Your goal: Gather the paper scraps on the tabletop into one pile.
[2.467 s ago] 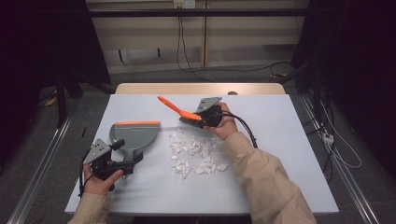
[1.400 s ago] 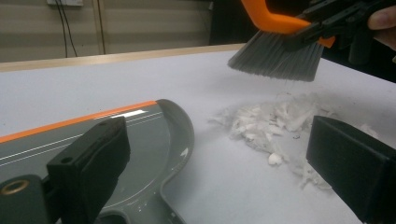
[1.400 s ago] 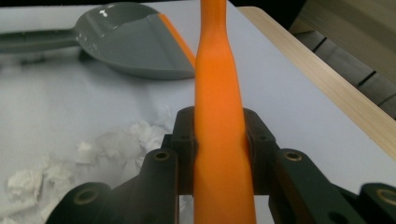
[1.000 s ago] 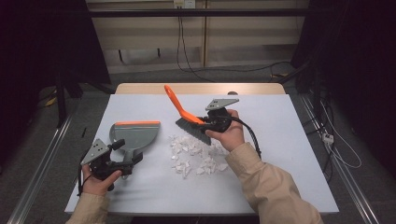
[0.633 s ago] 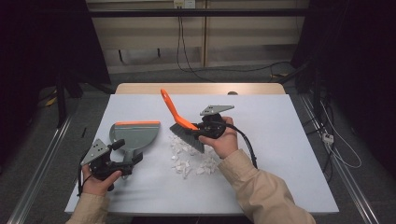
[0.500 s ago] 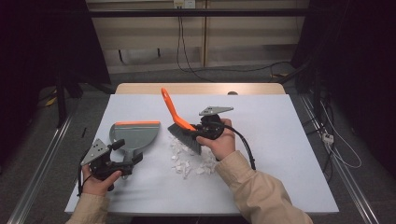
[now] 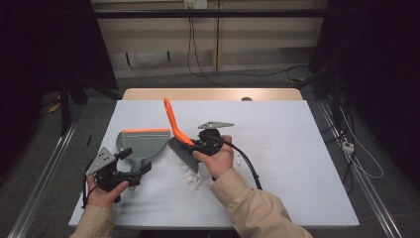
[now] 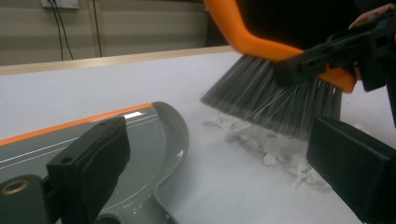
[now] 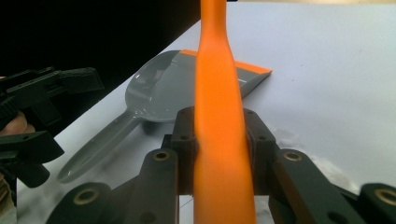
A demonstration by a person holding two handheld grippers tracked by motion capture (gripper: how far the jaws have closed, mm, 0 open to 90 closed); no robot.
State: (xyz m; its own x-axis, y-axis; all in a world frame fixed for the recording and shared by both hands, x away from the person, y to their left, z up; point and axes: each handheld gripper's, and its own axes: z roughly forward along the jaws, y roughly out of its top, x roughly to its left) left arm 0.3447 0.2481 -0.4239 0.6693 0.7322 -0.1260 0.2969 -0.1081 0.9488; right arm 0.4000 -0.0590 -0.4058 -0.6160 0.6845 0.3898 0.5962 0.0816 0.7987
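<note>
The left gripper (image 7: 133, 162) sits at the near left of the table (image 7: 307, 148). Its jaws stand wide apart, and the handle of the grey dustpan (image 7: 142, 144) runs low between them without being pinched. The pan lies flat just beyond that gripper, its orange lip turned to the far side and its rounded side wall facing right. In the left gripper view its floor looks bare, apart from one pale fleck that may be only a glint.

Right of the pan lies the heap of white paper scraps (image 7: 194, 179). Above it the brush (image 7: 179, 147) tilts with its grey bristles down on the heap's far edge, very near the pan's wall. The right gripper (image 7: 199, 145) is clamped firmly on the brush's orange handle, which rises to the far left.

By my reading, the sweeping is barely under way. The scraps are gathered, but none has clearly reached the pan. The lip points away from the heap, so the pan probably needs turning, or the scraps must be led round to it.

Open room is generous to the right and far side. The near edge is closer, so strokes toward it risk pushing scraps off.
</note>
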